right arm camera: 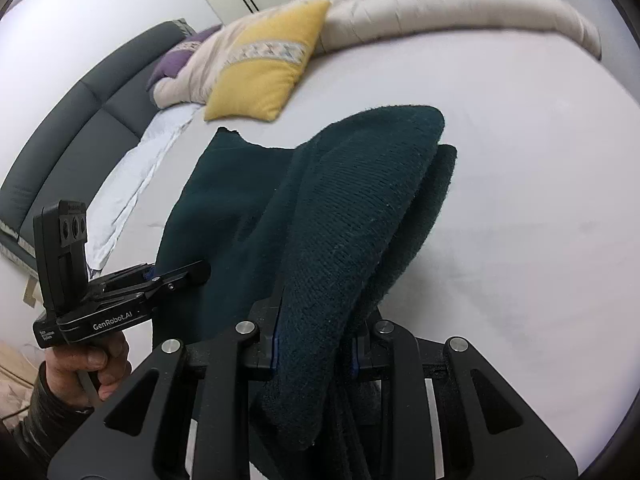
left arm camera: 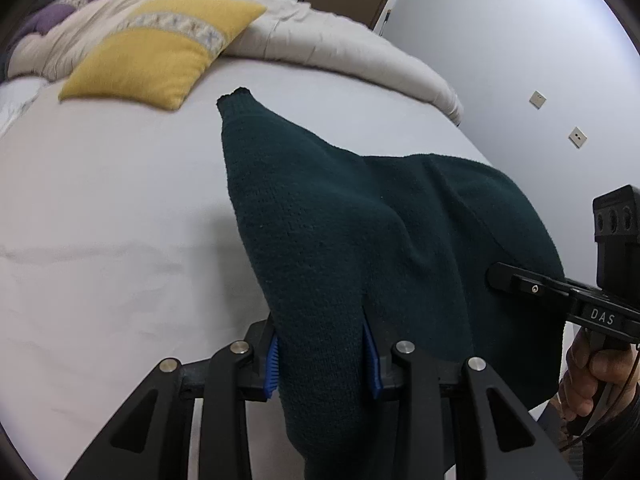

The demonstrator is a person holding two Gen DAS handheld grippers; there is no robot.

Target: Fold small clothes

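A dark teal knitted garment [left arm camera: 340,220] hangs lifted above the white bed sheet [left arm camera: 120,200], with one narrow end trailing toward the pillows. My left gripper [left arm camera: 322,364] is shut on a thick bunch of it between its blue pads. In the right wrist view the same garment [right arm camera: 352,200] drapes in folds over my right gripper [right arm camera: 315,346], which is also shut on the knit. Each gripper shows in the other's view: the right gripper [left arm camera: 498,276] clamps the garment's right edge, and the left gripper [right arm camera: 200,270] pinches its left edge.
A yellow cushion [left arm camera: 160,52] and a rumpled beige duvet [left arm camera: 340,36] lie at the far side of the bed. A dark grey headboard [right arm camera: 80,128] curves along the left. The wall [left arm camera: 520,40] runs close past the bed's right edge. A hand [right arm camera: 88,364] grips the left tool's handle.
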